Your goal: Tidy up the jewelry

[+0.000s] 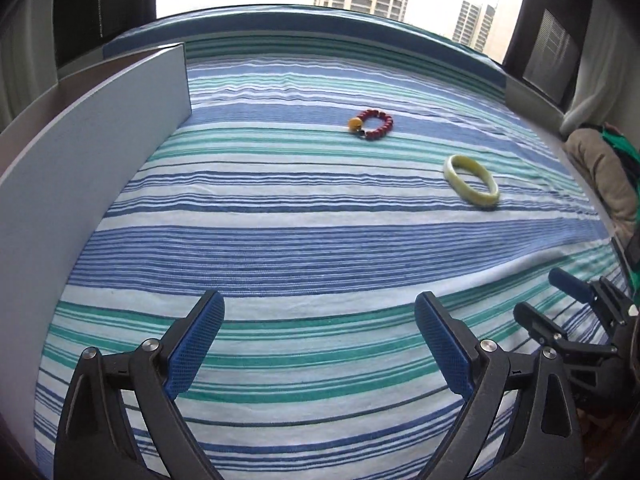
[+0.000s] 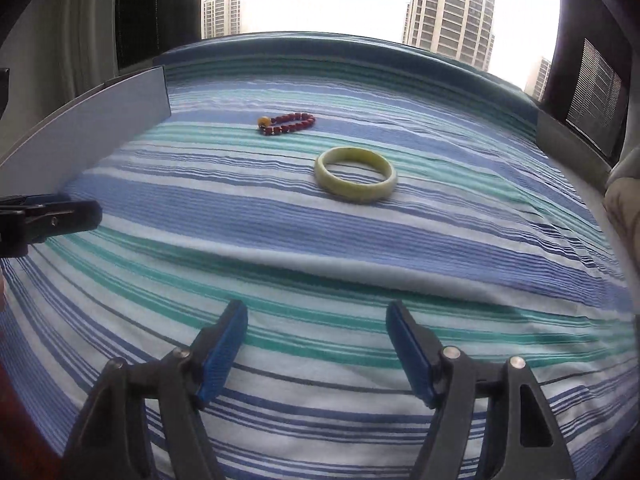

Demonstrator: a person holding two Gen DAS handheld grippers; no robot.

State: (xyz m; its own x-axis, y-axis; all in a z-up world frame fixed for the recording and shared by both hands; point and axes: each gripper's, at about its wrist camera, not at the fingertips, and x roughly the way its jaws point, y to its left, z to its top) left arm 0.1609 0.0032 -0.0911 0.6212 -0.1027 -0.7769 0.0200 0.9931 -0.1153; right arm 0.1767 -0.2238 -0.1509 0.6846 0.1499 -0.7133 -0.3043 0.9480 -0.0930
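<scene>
A red bead bracelet [image 1: 372, 124] [image 2: 287, 122] with one yellow bead lies flat on the striped bedspread [image 1: 280, 232] [image 2: 280, 240]. A pale green bangle [image 1: 471, 182] [image 2: 355, 174] lies nearer and to its right. My left gripper [image 1: 320, 312] hovers over the near part of the cloth, open, nothing between its blue pads. My right gripper [image 2: 316, 320] is also open and empty, with the bangle straight ahead of it. Each gripper shows at the edge of the other's view: the right gripper [image 1: 550, 294], the left gripper [image 2: 52, 216].
A grey upright panel [image 1: 92, 152] [image 2: 88, 128] borders the bed on the left. A ridge in the cloth [image 2: 360, 268] runs across in front of the right gripper. Bundled beige and green fabric [image 1: 608, 176] lies at the right edge. A window with tower blocks is behind.
</scene>
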